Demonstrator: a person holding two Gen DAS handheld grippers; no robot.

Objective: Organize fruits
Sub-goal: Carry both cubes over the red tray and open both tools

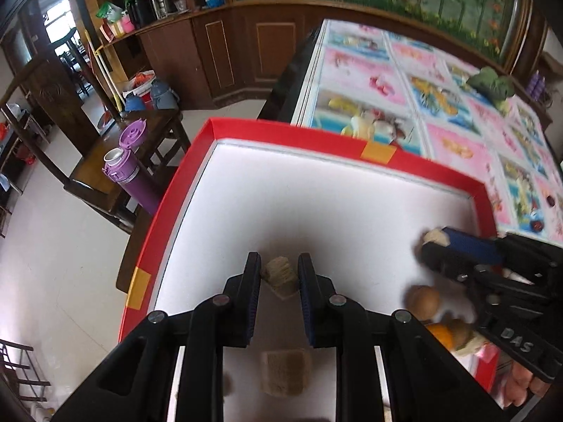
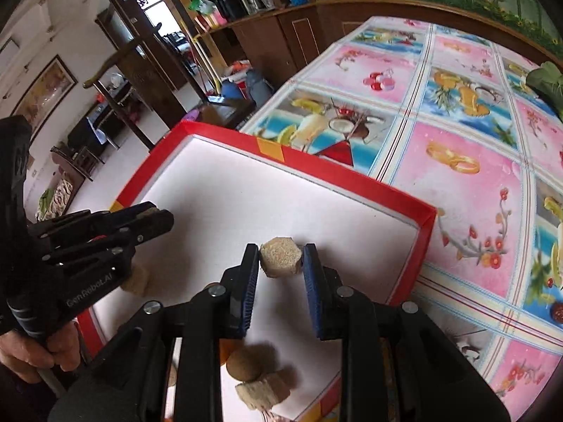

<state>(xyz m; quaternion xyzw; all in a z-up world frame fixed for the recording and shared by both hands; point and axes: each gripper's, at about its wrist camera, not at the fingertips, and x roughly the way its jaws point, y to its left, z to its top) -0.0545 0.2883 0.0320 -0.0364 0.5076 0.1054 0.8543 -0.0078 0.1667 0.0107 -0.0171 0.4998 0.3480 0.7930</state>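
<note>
Both jaws pinch tan chunks (image 1: pixel 279 276) (image 2: pixel 280 256) over red-rimmed tray (image 1: pixel 345 140).

Red-rimmed white tray (image 2: pixel 427 227) sits on the surface and holds all the pieces. A tan hexagonal fibrous chunk (image 2: pixel 280 256) is up off the tray floor near the right rim, its flat cut face toward the camera. A second tan chunk (image 1: pixel 280 276) sits mid-tray. A third tan block (image 1: pixel 286 372), blurred, lies nearer the camera. A round brown fruit (image 2: pixel 245 364) touches another tan cut chunk (image 2: pixel 262 392) near the tray's near edge. An orange fruit (image 1: pixel 441 334) is partly visible beside them.
</note>
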